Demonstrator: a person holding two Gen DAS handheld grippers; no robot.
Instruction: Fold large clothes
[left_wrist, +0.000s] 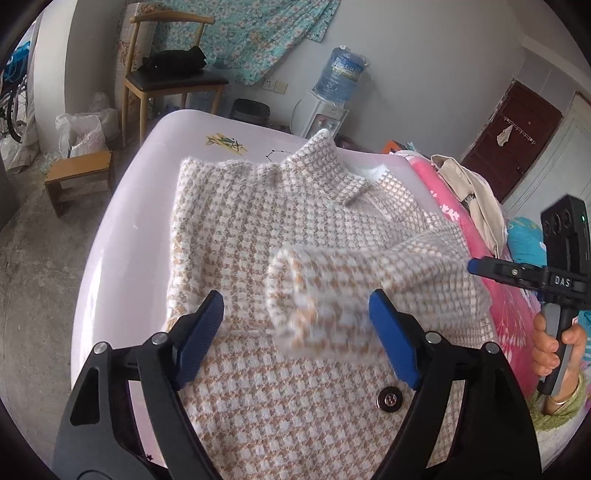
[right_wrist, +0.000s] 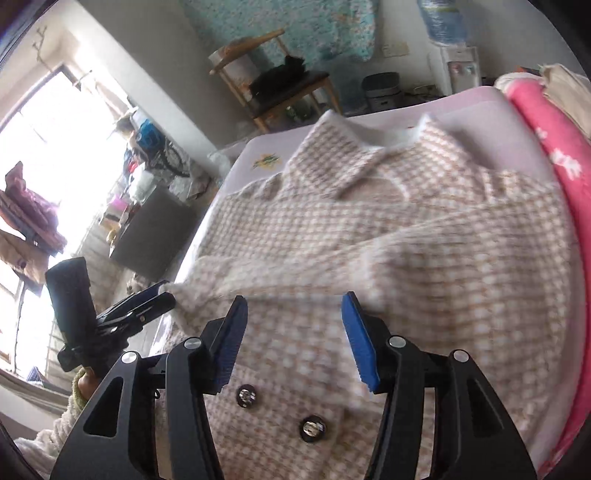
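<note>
From the left wrist, the left gripper (left_wrist: 295, 328) hovers with jaws apart over a houndstooth coat (left_wrist: 280, 236) spread on the lilac desk (left_wrist: 122, 236), collar toward the far edge, one sleeve (left_wrist: 354, 280) folded across its chest. At the right edge the right gripper (left_wrist: 476, 266) shows side-on. From the right wrist, the right gripper's jaws stand apart above the coat's buttons (right_wrist: 246, 395); the left gripper (right_wrist: 162, 295) is at the coat's left edge, its jaws' state unclear.

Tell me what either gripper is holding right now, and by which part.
Nothing is held. The left gripper and the right gripper both stand wide open above the beige-and-white houndstooth wool coat; its folded-over sleeve is blurred and unclamped.
</note>
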